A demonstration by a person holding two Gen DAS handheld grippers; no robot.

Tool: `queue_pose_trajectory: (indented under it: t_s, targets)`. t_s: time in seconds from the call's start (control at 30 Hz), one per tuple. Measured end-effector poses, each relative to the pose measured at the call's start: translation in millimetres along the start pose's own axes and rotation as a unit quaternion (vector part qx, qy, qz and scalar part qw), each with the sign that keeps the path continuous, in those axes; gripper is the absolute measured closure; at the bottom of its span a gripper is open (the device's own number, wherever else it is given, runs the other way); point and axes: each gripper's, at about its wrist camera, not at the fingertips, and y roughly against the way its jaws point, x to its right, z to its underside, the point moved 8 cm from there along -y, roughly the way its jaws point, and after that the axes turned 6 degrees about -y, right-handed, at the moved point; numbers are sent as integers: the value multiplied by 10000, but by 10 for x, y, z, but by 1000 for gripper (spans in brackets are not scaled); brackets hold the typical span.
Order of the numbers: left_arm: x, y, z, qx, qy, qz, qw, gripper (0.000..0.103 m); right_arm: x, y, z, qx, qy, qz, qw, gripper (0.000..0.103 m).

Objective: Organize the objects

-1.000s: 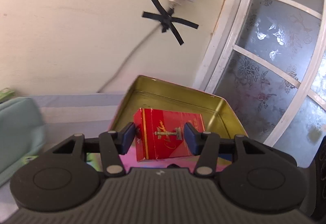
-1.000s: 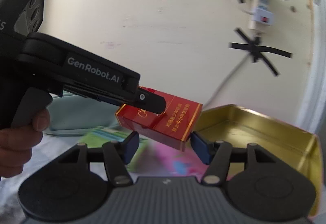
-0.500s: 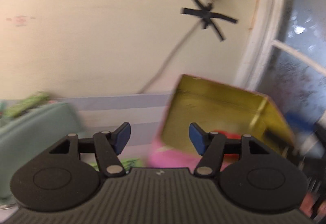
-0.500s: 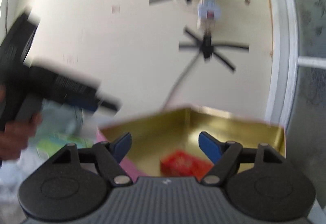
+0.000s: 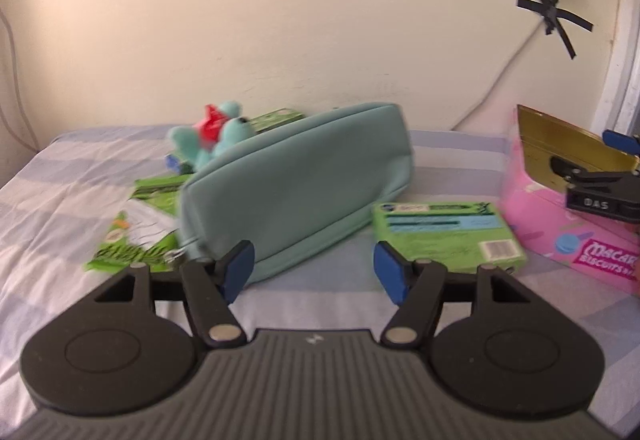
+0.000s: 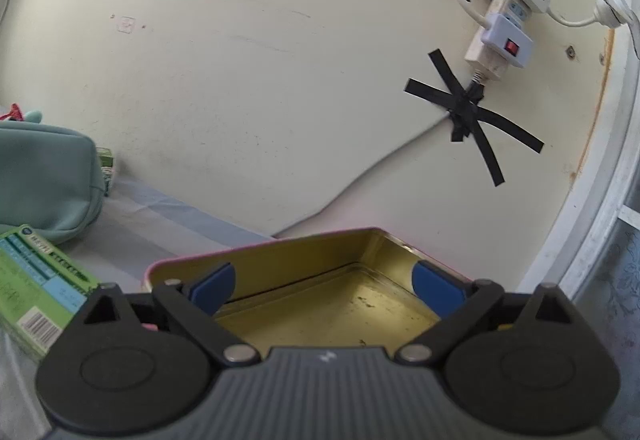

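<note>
My left gripper (image 5: 314, 270) is open and empty, facing a teal pouch (image 5: 296, 184) on the striped bed sheet (image 5: 52, 176). A green box (image 5: 444, 236) lies right of the pouch, with green packets (image 5: 132, 236) and a teal plush toy (image 5: 212, 140) to its left. The pink biscuit tin (image 5: 576, 224) with a gold inside stands at the right, and my right gripper (image 5: 596, 184) hovers over it. In the right wrist view my right gripper (image 6: 322, 286) is open and empty over the tin (image 6: 320, 268). The red box is hidden here.
A cream wall (image 5: 320, 20) rises behind the bed. A power strip (image 6: 504, 32) and cable are taped to it with black tape. A white window frame (image 6: 600, 200) stands at the right. The green box also shows at the left in the right wrist view (image 6: 36, 292).
My left gripper let go of the red box in the tin and swung left toward the pouch. My right gripper moved over the tin.
</note>
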Motion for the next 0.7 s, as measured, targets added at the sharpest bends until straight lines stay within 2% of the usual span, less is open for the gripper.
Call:
queue_pose_trajectory:
  t_s: [0.17, 0.37, 0.47, 0.53, 0.6, 0.67, 0.7]
  targets:
    - [-369, 178, 260, -3, 337, -107, 9994, 31, -54, 295, 101, -123, -269, -528, 9982, 6]
    - [-858, 367, 578, -65, 783, -329, 9964, 31, -258, 864, 255, 58, 16, -984, 9951, 3]
    - [-1074, 413, 701, -82, 1021, -388, 9940, 31, -292, 1024, 271, 110, 33, -1059, 9943, 1]
    - [-1196, 426, 758, -69, 1124, -469, 9925, 31, -262, 1095, 186, 255, -29, -768, 9967, 0]
    - [-1286, 420, 794, -57, 1222, -523, 9911, 31, -283, 1216, -36, 542, -209, -709, 9958, 0]
    - [-1343, 408, 800, -15, 1299, -519, 9902, 31, -398, 1280, -322, 680, -507, -1004, 9913, 0]
    - [-1355, 398, 793, 14, 1320, -497, 9900, 31, -492, 1262, -450, 602, -670, -1233, 9883, 0]
